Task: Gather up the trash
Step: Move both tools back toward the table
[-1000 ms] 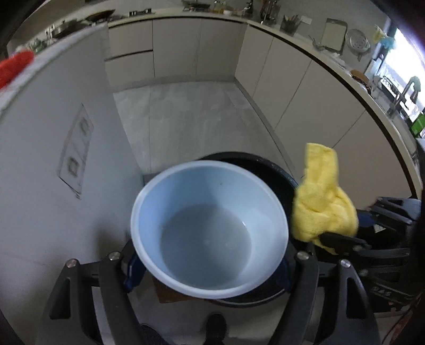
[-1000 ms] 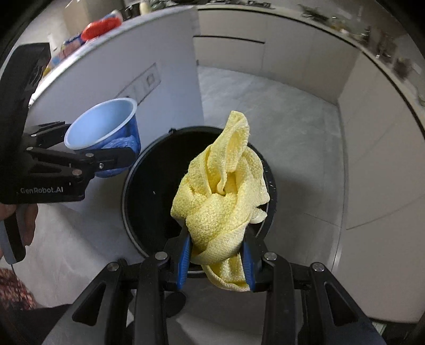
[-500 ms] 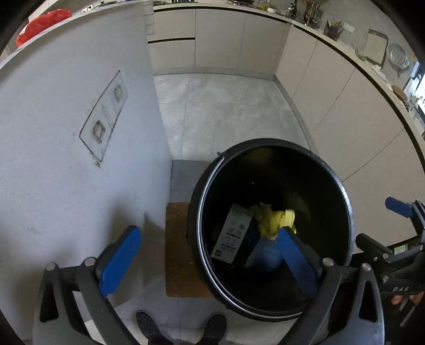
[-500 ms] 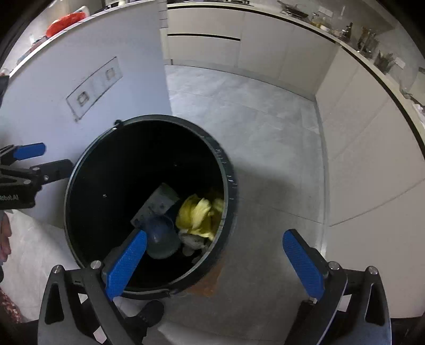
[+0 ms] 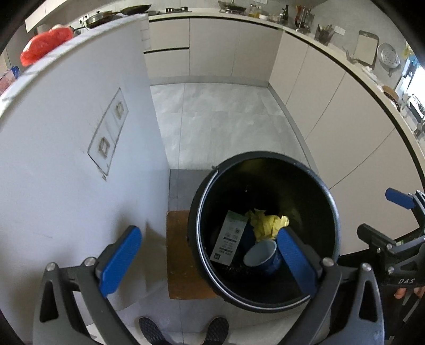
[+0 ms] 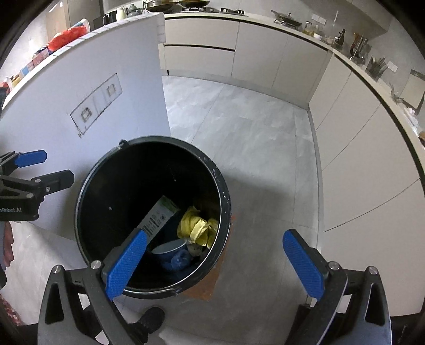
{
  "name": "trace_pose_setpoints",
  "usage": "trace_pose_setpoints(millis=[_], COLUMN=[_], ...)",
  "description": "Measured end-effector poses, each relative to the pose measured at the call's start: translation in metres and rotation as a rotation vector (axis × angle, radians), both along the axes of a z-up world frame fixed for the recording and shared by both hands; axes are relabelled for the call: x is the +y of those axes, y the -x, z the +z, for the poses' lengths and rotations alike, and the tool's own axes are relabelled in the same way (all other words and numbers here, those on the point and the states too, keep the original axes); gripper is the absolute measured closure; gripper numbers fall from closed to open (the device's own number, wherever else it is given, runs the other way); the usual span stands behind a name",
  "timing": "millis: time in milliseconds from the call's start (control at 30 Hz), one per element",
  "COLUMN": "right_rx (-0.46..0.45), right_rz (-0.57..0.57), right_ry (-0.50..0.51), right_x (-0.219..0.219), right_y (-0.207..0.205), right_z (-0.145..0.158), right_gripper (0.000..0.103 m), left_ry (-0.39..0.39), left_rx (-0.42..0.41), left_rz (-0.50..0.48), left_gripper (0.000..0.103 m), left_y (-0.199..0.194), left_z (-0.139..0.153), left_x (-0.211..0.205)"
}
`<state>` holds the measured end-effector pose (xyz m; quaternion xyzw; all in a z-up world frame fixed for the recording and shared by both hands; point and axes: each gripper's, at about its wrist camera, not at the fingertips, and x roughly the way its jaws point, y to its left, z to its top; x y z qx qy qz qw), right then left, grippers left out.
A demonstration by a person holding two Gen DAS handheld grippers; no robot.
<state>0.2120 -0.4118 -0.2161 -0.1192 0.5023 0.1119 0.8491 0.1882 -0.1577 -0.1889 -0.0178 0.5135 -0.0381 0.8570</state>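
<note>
Now poised above black bin: left gripper and right gripper, fingers spread wide, nothing between. Inside, near side: yellow cloth, blue cup, possibly a carton.

Place: a home kitchen.
Cabinets: long pale cabinets are running along two walls and meeting in a corner.
Counter: a light countertop is sitting on top of them.
Cooking things: a pan and a pot with a lid are resting up by the stove.
More kitchen things: bottles and a holder of utensils are standing on the counter; a cutting board is leaning on the wall.
Floor: big grey tiles are covering it.
Island: a white counter wall is standing on the left, with a red bag lying on top.
Bin: a black trash bucket is sitting on the floor.
</note>
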Motion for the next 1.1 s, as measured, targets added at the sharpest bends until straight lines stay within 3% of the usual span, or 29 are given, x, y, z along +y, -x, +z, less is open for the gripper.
trace_pose_setpoints(millis=[300,467,700,1100], right_rx=[-0.095,-0.153,-0.212,-0.242], right_rz=[-0.112,-0.151,-0.064,0.055], right_ry=[-0.050,-0.132,-0.135,-0.149], right_x=[0.006,0.020,0.072,0.162], right_y=[0.015,0.020,0.024,0.023], right_z=[0.066,0.101,0.135,0.166], right_gripper=[0.000,0.000,0.000,0.000], left_ry=[-0.019,-0.038,-0.055,-0.102], left_rx=[-0.142,-0.223,-0.267,-0.317], left_rz=[0.026,0.103,0.223,0.346], left_gripper=[0.000,0.000,0.000,0.000], left_y=[0.024,0.040,0.054,0.071], left_z=[0.072,0.106,0.125,0.142], left_x=[0.028,0.066,0.118,0.195])
